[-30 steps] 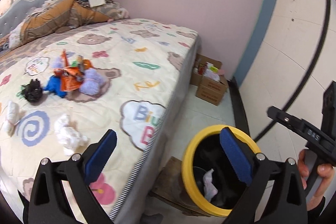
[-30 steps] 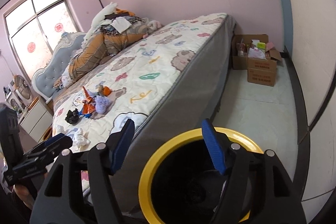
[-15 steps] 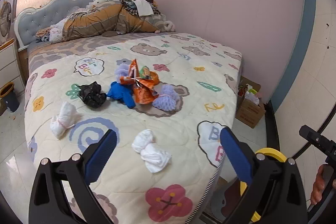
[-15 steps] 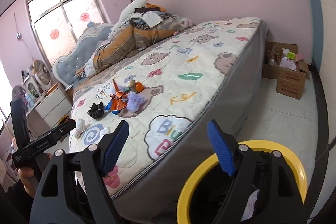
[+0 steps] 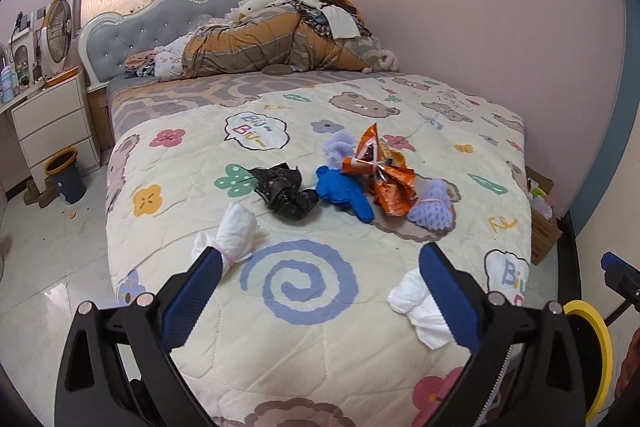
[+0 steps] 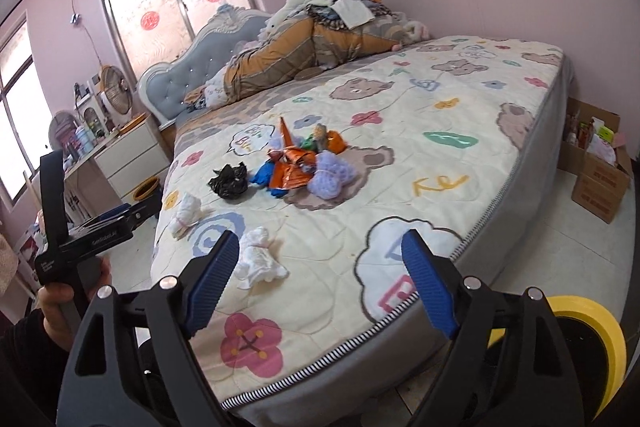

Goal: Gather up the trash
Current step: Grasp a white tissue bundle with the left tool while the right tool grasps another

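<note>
Trash lies on the patterned bed: a black bag, a blue glove, an orange wrapper, purple foam net and two white tissue wads. My left gripper hangs open over the bed's foot, between the wads, holding nothing. My right gripper is empty, its jaws opening, near the closer tissue wad. The yellow-rimmed bin stands on the floor by the bed's corner.
A pile of bedding fills the head of the bed. Cardboard boxes sit on the floor by the pink wall. A white nightstand and a small bin stand left of the bed.
Both grippers have swung away from the yellow bin to face the bed and its trash. The right jaws have spread wider.
</note>
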Motion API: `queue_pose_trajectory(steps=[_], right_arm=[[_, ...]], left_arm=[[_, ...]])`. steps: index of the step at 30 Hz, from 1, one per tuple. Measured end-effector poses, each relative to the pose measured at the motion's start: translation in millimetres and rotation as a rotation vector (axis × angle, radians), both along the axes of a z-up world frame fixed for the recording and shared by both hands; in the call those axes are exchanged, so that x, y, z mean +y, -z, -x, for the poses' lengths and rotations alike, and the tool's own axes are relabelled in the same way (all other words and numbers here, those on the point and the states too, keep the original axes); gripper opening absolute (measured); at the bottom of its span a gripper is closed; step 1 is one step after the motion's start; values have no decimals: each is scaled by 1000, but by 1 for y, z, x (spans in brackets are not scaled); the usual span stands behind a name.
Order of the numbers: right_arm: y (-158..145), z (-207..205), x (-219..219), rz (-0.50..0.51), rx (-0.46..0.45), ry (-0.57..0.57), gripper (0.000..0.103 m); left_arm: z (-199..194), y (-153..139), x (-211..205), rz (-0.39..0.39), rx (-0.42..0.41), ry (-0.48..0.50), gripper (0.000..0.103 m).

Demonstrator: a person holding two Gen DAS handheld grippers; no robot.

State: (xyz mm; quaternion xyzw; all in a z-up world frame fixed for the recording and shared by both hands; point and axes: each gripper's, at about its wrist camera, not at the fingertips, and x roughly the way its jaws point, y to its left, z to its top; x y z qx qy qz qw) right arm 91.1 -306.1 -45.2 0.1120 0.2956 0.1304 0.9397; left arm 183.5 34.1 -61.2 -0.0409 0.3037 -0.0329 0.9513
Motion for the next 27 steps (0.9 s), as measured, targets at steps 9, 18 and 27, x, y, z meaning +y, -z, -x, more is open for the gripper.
queue_pose_trajectory(steps=[9, 18, 27], right_arm=[[25, -40, 47, 23, 48, -73, 81], [50, -71, 97, 106, 84, -124, 82], [67, -89, 132, 189, 78, -141, 82]], left_arm=[[-27, 23, 40, 10, 49, -66, 95], [-55, 44, 73, 12, 96, -120, 95], [-78, 65, 89, 39, 130, -144, 95]])
